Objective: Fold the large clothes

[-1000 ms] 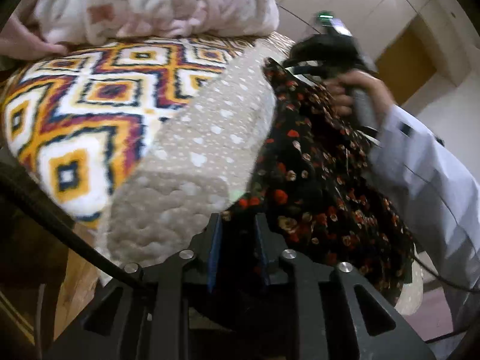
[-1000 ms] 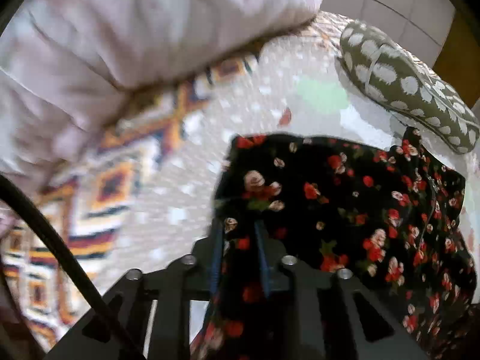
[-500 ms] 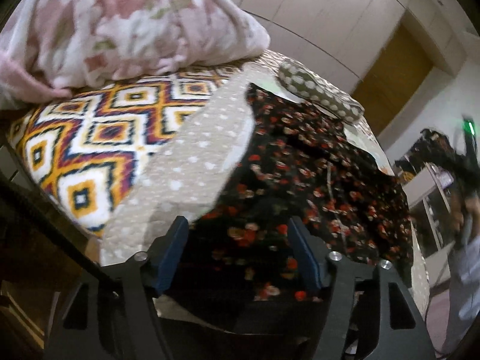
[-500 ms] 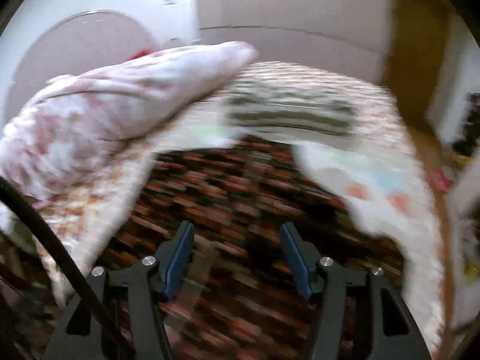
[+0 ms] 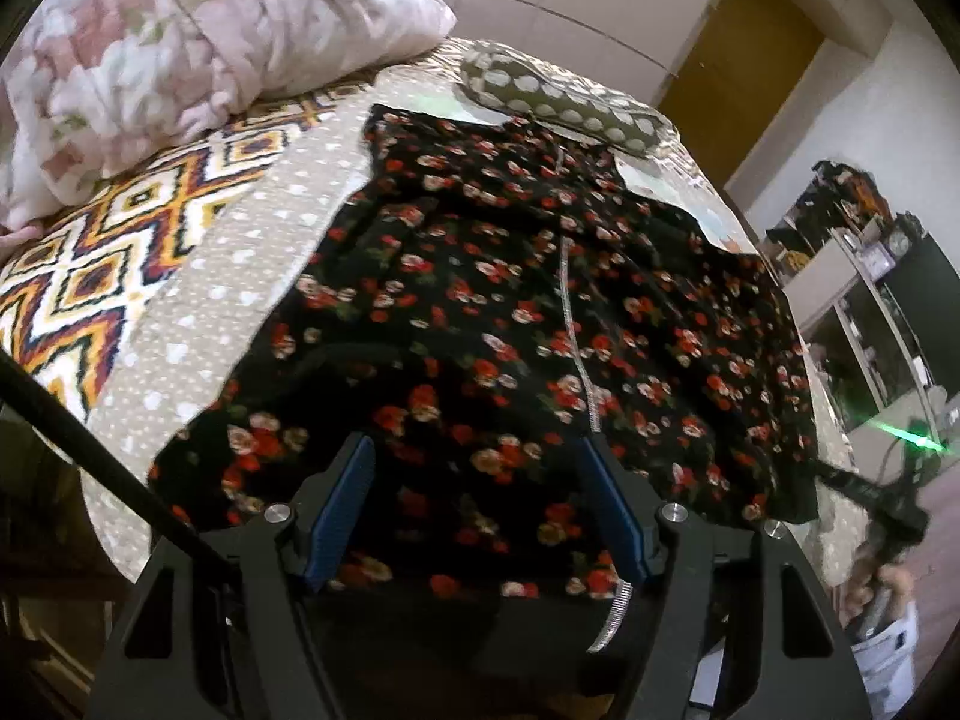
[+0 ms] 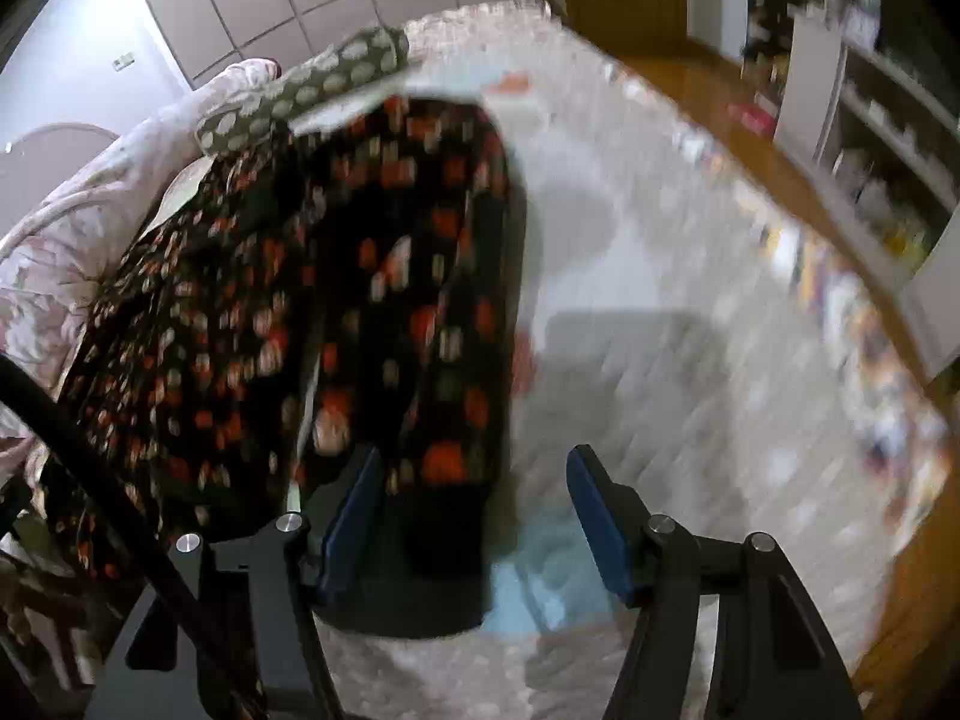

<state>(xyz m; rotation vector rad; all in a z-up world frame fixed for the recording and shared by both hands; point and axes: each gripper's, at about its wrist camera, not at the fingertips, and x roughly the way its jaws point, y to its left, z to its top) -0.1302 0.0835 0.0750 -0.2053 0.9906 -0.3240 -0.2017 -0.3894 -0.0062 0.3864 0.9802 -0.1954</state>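
A black garment with red and cream flowers (image 5: 510,312) lies spread on the bed, a pale zipper line down its middle. My left gripper (image 5: 480,480) is open above the garment's near edge, holding nothing. In the right wrist view the same garment (image 6: 312,312) lies at the left, blurred by motion. My right gripper (image 6: 474,492) is open over the garment's near corner and the pale bedspread. The right gripper also shows in the left wrist view (image 5: 888,516), low at the far right, held in a hand.
The bed has a beige dotted cover (image 5: 228,276) and a diamond-pattern blanket (image 5: 90,276). A pink floral duvet (image 5: 180,42) is piled at the back left. A spotted olive cushion (image 5: 558,102) lies behind the garment. Shelves (image 6: 870,138) and wood floor (image 6: 720,90) are to the right.
Both grippers opened and let go of the garment, which now lies spread flat on the bed. The right gripper swung away to the bed's right side.
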